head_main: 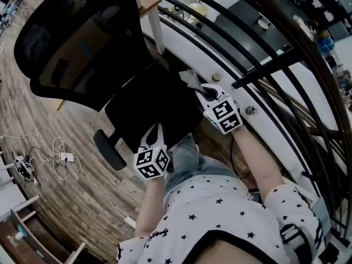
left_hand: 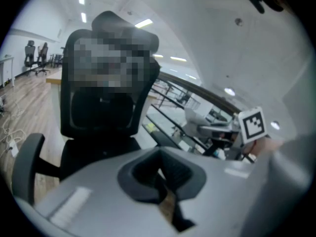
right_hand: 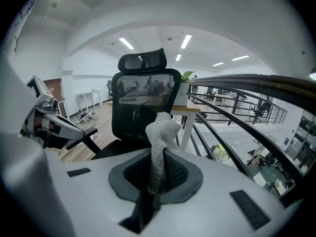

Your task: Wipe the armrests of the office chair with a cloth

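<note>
A black office chair (head_main: pixel 82 43) with a mesh back stands in front of me. Its left armrest (head_main: pixel 110 150) juts out at the seat's near left side. My left gripper (head_main: pixel 157 130) is over the seat's front edge, shut with nothing in it (left_hand: pixel 165 181). My right gripper (head_main: pixel 201 88) is at the seat's right side, shut on a pale knitted cloth (head_main: pixel 191 78). That cloth (right_hand: pixel 160 142) sticks up out of the shut jaws (right_hand: pixel 153 181). The right armrest is hidden under the cloth and gripper in the head view.
A black curved railing (head_main: pixel 264 65) runs close along the chair's right side, with a drop beyond it. A wooden desk (head_main: pixel 149 5) stands behind the chair. Cables and a power strip (head_main: pixel 58 158) lie on the wood floor to the left.
</note>
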`<state>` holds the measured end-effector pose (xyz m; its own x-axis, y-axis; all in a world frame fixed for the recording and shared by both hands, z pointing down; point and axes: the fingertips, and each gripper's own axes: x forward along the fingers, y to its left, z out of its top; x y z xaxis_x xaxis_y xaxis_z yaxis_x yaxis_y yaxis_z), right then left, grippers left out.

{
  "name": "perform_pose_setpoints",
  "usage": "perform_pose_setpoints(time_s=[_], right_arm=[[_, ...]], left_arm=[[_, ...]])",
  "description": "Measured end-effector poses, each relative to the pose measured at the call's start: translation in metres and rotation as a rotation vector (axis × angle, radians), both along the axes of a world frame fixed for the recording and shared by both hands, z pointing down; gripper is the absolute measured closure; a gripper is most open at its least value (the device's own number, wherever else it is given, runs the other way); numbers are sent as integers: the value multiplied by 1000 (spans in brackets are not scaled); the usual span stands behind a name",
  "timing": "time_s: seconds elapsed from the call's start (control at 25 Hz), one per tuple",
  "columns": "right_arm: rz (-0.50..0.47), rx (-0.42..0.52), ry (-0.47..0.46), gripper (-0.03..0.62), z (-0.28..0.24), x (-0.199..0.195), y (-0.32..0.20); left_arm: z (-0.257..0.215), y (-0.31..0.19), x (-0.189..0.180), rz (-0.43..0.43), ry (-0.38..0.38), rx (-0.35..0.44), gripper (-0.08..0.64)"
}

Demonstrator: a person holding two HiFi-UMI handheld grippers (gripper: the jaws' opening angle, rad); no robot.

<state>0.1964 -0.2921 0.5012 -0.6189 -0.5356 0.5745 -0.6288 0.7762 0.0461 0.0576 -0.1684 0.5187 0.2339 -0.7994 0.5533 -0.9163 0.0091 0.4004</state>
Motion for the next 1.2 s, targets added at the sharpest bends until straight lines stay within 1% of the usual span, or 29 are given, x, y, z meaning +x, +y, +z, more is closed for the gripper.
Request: perform_pose_setpoints(time_s=[0.28,0.56,1.0,1.2], right_arm=[[-15,-26,47,558,21,-17,-44],[-52,-32,113,558,47,-26,-78],[-130,-33,228,558,91,-57,-130],[-151,-35,274,558,113,-63,-145]], left_arm=[[19,-25,-15,-5,21,-52,555],[30,-48,-17,7,41,-73,555],[52,-70,-27,18,62,-125,555],[63,-73,-31,15,66,-140,555]])
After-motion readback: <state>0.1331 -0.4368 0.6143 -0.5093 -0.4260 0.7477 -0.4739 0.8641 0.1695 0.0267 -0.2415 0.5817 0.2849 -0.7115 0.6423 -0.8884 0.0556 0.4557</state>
